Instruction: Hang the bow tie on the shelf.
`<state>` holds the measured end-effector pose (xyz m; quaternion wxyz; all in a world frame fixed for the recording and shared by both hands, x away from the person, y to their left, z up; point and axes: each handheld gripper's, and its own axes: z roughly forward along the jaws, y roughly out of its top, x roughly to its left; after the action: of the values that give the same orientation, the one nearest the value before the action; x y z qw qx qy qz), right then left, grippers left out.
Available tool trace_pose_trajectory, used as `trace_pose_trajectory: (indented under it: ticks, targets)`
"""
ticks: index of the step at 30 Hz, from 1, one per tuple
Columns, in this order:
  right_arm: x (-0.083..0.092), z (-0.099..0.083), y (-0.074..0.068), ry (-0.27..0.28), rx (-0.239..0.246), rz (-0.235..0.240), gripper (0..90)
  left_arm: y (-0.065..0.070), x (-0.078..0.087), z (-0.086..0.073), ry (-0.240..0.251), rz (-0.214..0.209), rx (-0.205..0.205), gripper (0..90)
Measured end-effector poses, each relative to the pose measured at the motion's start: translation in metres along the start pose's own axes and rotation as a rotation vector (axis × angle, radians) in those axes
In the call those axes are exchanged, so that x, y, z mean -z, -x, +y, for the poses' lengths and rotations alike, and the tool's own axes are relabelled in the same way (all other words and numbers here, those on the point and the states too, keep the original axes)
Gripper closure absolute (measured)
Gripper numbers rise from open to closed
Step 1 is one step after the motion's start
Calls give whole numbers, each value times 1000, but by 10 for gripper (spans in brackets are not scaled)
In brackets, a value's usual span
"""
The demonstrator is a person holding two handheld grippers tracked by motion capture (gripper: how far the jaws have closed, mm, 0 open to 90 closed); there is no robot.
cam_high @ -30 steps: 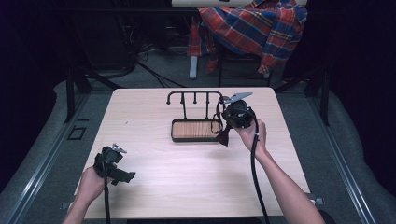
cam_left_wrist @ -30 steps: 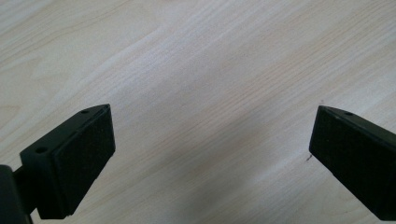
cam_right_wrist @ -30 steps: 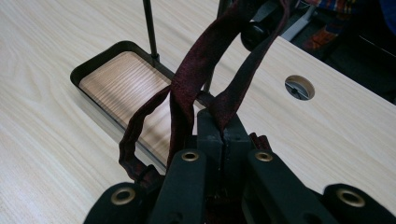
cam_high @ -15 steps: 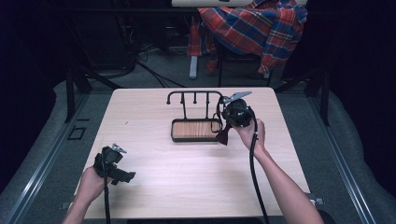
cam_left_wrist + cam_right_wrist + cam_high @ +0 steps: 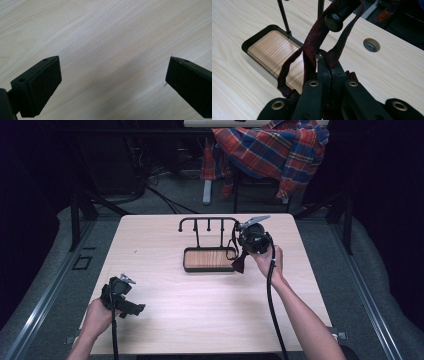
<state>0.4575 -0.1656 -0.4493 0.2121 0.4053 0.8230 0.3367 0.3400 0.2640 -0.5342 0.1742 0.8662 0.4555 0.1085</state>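
At the near left corner of the light wooden table [image 5: 165, 270] we see the left hand [image 5: 97, 315] holding the left gripper [image 5: 131, 307] low over the bare wood, well apart from everything else. In the left gripper view its jaws stand wide, one pad [image 5: 45, 82] at each side of the frame, with nothing but the tabletop between them. Moving toward the middle, we come to a black stand [image 5: 209, 245]: a shallow tray with a wooden floor, and behind it an upright rail with short pegs hanging from a curved bar. At the stand's right end we find the dark red strap [image 5: 317, 40], a loop of cloth draped over the knobbed tip of the bar [image 5: 333, 21], its two sides running down from there, with a further length trailing over the tray's near right corner. Just right of the stand, the right hand [image 5: 270, 262] holds the right gripper [image 5: 240, 262], which points down and toward the tray. In the right gripper view its jaws are pressed together on the strap just below the bar's tip, the cloth pinched between the pads. Beyond the table's far edge, a plaid shirt [image 5: 270, 150] hangs over a chair.
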Motion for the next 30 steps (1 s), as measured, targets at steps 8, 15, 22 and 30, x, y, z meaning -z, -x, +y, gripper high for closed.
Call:
trace_pose_trajectory:
  ticks: [8,15,22,30]
  targets:
    - [-9,2,3,-7,-13,2,885,0,0,0,0,0,-1,3]
    - [-15,1,5,-15,-34,11,884,0,0,0,0,-2,-1,3]
    - [-18,0,7,-21,-47,18,882,1,0,0,2,0,-1,3]
    - [-23,-3,10,-24,-94,48,874,1,-1,2,-2,-3,-6,3]
